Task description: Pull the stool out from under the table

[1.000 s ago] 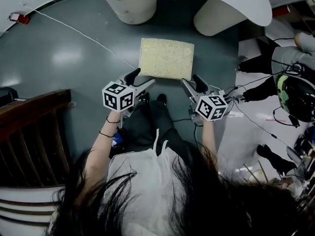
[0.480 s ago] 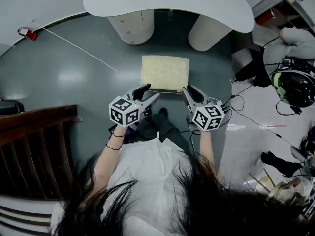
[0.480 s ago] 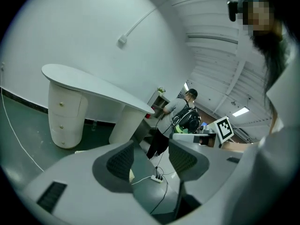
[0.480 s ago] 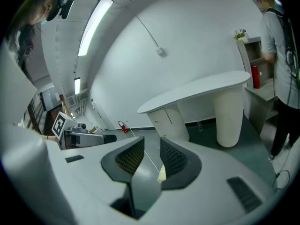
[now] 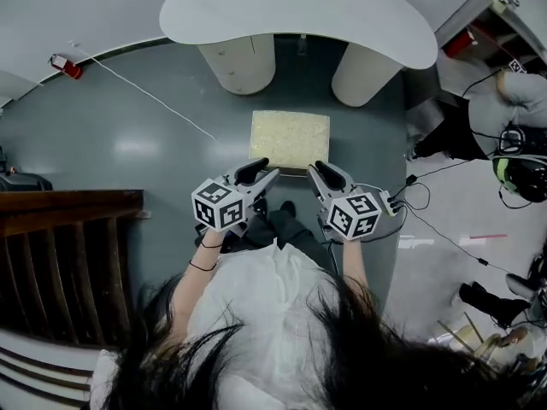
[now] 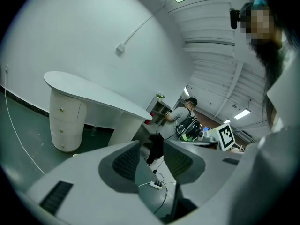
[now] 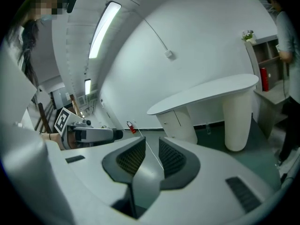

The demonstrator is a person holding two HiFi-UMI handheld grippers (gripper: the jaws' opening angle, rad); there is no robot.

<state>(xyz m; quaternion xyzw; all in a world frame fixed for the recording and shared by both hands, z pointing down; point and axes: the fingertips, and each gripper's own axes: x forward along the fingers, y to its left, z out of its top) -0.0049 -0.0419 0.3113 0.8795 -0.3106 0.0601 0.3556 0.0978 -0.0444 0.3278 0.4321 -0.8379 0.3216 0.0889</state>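
**Desk:** While those jaws are closing, have you got hold of anything?

**Operator:** No. On my left gripper the fingers are narrowing with a slim gap left, and through that gap I see only floor and a power strip. My right gripper is closer to shut, also closing, with nothing between its pads.

**Desk:** Where's the stool?

**Operator:** My head view has the stool on the grey floor, cushion up, on my side of the table. It lines up with the gap between the two pedestals and sits clear of the tabletop's edge.

**Desk:** And your grippers against it?

**Operator:** Both tips show at its near edge, one towards each corner. Whether they touch the seat, I can't tell.
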